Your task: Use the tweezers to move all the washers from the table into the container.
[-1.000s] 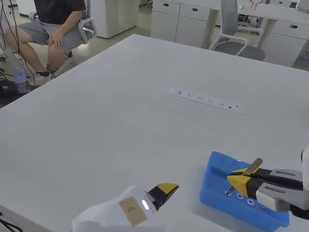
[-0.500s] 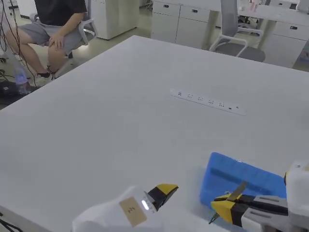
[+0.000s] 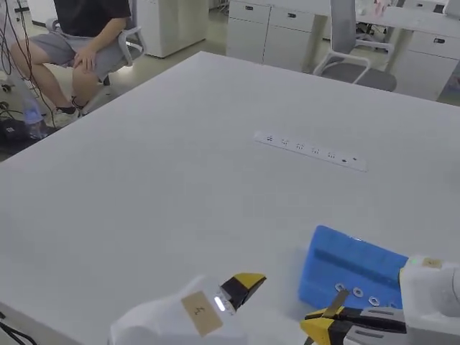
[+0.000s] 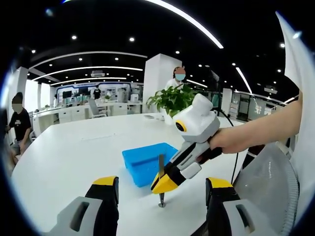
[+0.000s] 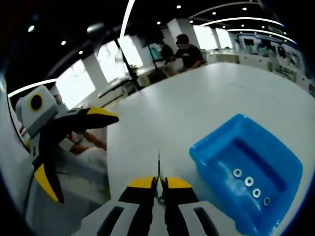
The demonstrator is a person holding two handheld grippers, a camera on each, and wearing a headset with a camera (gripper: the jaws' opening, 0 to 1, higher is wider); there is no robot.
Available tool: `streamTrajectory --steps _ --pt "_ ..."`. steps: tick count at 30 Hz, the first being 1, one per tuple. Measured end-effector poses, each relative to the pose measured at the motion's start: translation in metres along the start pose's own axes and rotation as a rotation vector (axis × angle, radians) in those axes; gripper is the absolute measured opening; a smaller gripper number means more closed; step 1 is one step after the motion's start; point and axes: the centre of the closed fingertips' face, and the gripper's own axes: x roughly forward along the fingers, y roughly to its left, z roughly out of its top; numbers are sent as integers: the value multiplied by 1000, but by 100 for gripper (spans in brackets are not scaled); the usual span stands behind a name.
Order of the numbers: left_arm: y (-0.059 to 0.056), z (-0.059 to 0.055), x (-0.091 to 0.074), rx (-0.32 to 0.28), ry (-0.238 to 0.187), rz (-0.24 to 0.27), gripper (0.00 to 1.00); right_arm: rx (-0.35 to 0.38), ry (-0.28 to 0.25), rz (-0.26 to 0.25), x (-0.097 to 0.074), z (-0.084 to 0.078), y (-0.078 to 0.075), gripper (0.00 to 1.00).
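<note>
A blue container (image 3: 357,260) stands near the table's front right, with several silver washers (image 3: 357,293) lying in it. They also show in the right gripper view as a row of washers (image 5: 249,182) on the floor of the container (image 5: 275,157). My right gripper (image 3: 316,332) is shut on thin metal tweezers (image 5: 158,167). It sits just in front of the container's near left corner. The tweezers (image 4: 161,184) point down at the table, and I cannot tell whether their tip holds a washer. My left gripper (image 3: 248,282) stands open to the left, with nothing between its jaws.
A white power strip (image 3: 309,151) lies across the middle of the white table (image 3: 165,180). A person sits on a chair (image 3: 79,43) beyond the far left corner. Office chairs and cabinets (image 3: 287,32) stand behind the table.
My right gripper has drawn back with the tweezers, from above the container to the table in front of its near left corner. My left gripper has stayed put.
</note>
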Motion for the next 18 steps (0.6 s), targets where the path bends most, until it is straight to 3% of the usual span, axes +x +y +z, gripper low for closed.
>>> streamTrajectory --steps 5,11,18 --pt "1 0 0 -2 -1 3 73 -37 14 -2 2 -1 3 4" --pt "0 0 0 0 1 -1 72 -211 63 4 3 -5 13 5" --pt "-1 1 1 -2 -1 -2 73 -320 71 4 6 -11 20 5"
